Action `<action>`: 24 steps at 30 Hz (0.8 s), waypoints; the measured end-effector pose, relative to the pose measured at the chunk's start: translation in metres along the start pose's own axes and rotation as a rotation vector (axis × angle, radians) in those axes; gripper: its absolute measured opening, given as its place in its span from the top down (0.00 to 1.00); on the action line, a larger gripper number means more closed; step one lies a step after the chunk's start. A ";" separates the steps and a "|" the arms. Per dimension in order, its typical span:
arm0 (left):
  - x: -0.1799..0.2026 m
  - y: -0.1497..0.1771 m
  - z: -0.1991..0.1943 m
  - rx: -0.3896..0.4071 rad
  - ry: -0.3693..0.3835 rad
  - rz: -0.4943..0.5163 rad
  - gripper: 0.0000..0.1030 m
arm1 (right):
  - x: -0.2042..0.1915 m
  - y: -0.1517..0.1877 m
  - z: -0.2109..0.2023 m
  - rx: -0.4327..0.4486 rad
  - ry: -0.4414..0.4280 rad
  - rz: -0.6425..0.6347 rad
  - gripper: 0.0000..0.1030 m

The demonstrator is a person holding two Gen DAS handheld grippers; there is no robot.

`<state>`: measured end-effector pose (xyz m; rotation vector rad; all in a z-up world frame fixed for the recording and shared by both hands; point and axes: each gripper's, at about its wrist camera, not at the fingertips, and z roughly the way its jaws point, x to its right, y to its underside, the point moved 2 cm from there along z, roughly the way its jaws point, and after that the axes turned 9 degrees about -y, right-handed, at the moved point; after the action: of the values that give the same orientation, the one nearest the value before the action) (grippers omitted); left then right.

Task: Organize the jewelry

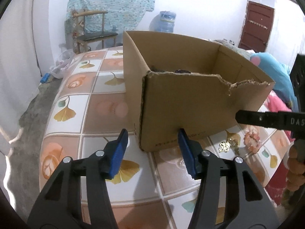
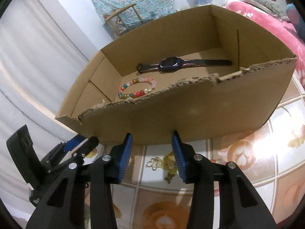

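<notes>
Tiled tabletop point(image 2: 247, 181), watch point(image 2: 171, 63) lengthwise along box point(image 2: 190, 110) back wall, both grippers' fingers point(image 2: 125, 152) part-open, empty.

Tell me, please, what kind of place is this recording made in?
Probably a room in a home, perhaps a bedroom or living area. A wooden chair stands by the wall, a large water bottle sits on the floor, and pink bedding lies beyond the cardboard box on a floral tablecloth.

A lived-in home room. A wooden chair point(image 1: 95, 32), a water jug point(image 1: 166, 22), a brown door point(image 1: 255, 26) and pink bedding point(image 2: 266, 17) show it.
</notes>
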<state>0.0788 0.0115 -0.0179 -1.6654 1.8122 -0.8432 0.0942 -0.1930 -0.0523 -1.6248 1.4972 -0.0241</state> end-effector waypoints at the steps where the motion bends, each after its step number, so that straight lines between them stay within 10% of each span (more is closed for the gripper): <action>1: 0.001 0.001 -0.003 0.005 0.003 -0.006 0.49 | 0.000 0.002 -0.005 0.000 -0.007 -0.005 0.60; 7: 0.019 0.031 -0.013 -0.088 0.029 -0.025 0.23 | 0.003 0.027 -0.041 -0.018 0.017 -0.090 0.59; 14: 0.052 0.046 -0.003 -0.130 -0.112 0.143 0.10 | 0.024 0.063 -0.054 -0.076 0.103 -0.101 0.47; 24: 0.049 0.044 0.005 -0.136 -0.122 0.097 0.07 | 0.036 0.064 -0.040 -0.102 0.196 -0.213 0.17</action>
<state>0.0487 -0.0358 -0.0528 -1.6588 1.8842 -0.5757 0.0316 -0.2361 -0.0858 -1.9036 1.4842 -0.2350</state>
